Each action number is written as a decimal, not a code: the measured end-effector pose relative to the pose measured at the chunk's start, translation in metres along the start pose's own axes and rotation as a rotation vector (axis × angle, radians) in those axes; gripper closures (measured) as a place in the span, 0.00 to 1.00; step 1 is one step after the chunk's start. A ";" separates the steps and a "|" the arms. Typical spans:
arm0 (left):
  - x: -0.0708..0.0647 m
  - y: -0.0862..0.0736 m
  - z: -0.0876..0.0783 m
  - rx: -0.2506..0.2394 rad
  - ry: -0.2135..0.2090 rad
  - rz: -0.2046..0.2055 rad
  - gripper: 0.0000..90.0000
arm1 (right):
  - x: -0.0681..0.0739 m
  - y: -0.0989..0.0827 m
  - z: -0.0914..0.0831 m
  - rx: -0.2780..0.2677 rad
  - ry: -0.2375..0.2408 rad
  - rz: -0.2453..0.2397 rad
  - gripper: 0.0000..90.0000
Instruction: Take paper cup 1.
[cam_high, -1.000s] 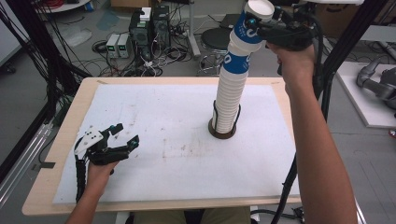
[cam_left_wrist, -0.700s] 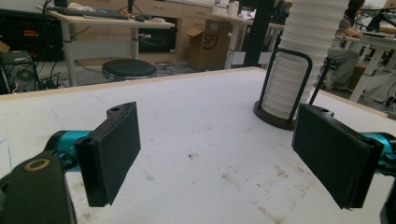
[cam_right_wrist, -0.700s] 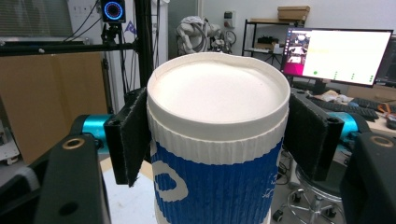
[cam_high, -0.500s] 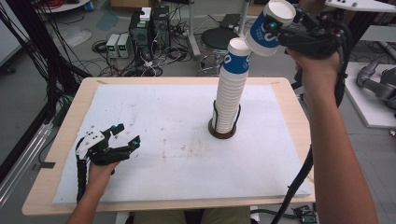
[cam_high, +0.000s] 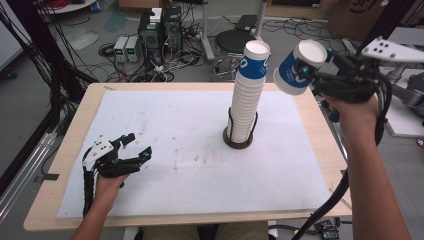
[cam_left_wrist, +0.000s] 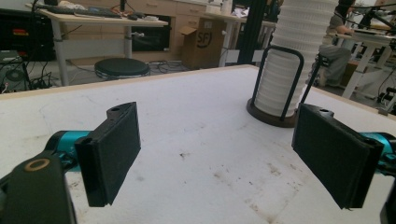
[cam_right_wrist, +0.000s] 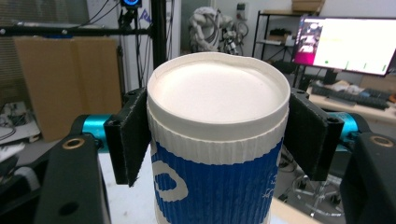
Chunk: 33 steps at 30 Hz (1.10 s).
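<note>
A tall stack of blue-and-white paper cups (cam_high: 247, 95) stands upside down in a dark round holder (cam_high: 239, 141) with wire uprights, right of the table's middle. My right gripper (cam_high: 306, 67) is shut on one blue-and-white cup (cam_high: 299, 67), held tilted in the air just right of the stack's top. Up close that cup (cam_right_wrist: 217, 144) sits bottom up between both pads (cam_right_wrist: 130, 135). My left gripper (cam_high: 135, 147) rests open near the table's front left, nothing between its jaws. From it, the stack (cam_left_wrist: 292, 60) and the holder (cam_left_wrist: 271, 114) are ahead to the right.
A white sheet (cam_high: 190, 150) covers the wooden table (cam_high: 65, 150). Beyond the far edge are a black stool (cam_high: 235, 42), computer boxes and cables on the floor. A cardboard box and desks stand farther back.
My right gripper lifted the top cup off the stack and carried it right and slightly down, tilting it. The left gripper stayed where it was.
</note>
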<state>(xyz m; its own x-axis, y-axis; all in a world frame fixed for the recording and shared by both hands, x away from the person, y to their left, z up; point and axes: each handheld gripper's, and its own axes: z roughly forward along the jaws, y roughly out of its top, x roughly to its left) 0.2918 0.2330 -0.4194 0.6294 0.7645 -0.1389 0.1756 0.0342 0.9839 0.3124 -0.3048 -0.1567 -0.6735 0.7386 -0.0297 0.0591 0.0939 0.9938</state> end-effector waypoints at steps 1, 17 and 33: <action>0.000 0.000 0.000 0.001 -0.003 0.000 0.17 | 0.001 -0.006 -0.001 0.006 0.008 -0.004 0.33; -0.007 0.000 0.002 -0.011 -0.030 0.011 0.17 | 0.017 -0.124 0.004 0.102 0.095 0.013 0.33; -0.016 -0.003 0.008 0.009 -0.083 0.027 0.17 | 0.029 -0.168 0.011 0.100 0.088 0.017 0.33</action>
<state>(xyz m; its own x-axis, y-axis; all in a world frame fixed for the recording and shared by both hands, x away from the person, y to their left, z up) 0.2874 0.2152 -0.4208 0.6947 0.7089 -0.1218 0.1644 0.0084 0.9864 0.2911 -0.2913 -0.3262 -0.7333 0.6799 0.0011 0.1416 0.1512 0.9783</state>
